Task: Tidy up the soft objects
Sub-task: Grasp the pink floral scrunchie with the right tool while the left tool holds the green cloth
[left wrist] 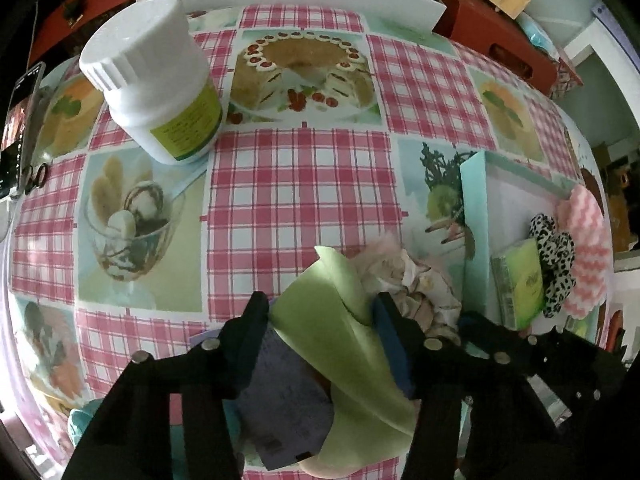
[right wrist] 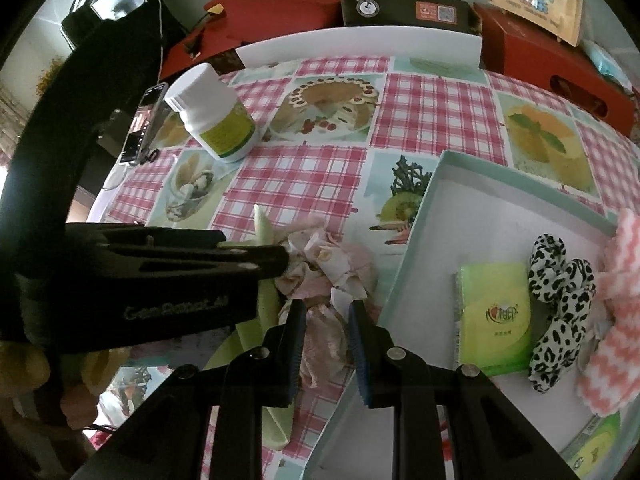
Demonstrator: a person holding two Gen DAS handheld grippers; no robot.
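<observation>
At lower centre, the left gripper pinches the green cloth; the right gripper nips the floral cloth beside the tray's left edge, open tablecloth above.

Lighting: soft, even daylight across tablecloth; no hard shadows you could trace to a source.
Glare: mild sheen on white bottle cap, faint sheen on cloth near far edge.
Dark zones: your left gripper and right gripper underexposed, detail lost in black; frame corners vignetted black.
Distortion: heavy fisheye, table edges bowed, checks stretched toward rims.
Focus: centre fairly sharp; rims soft, label text unreadable.
</observation>
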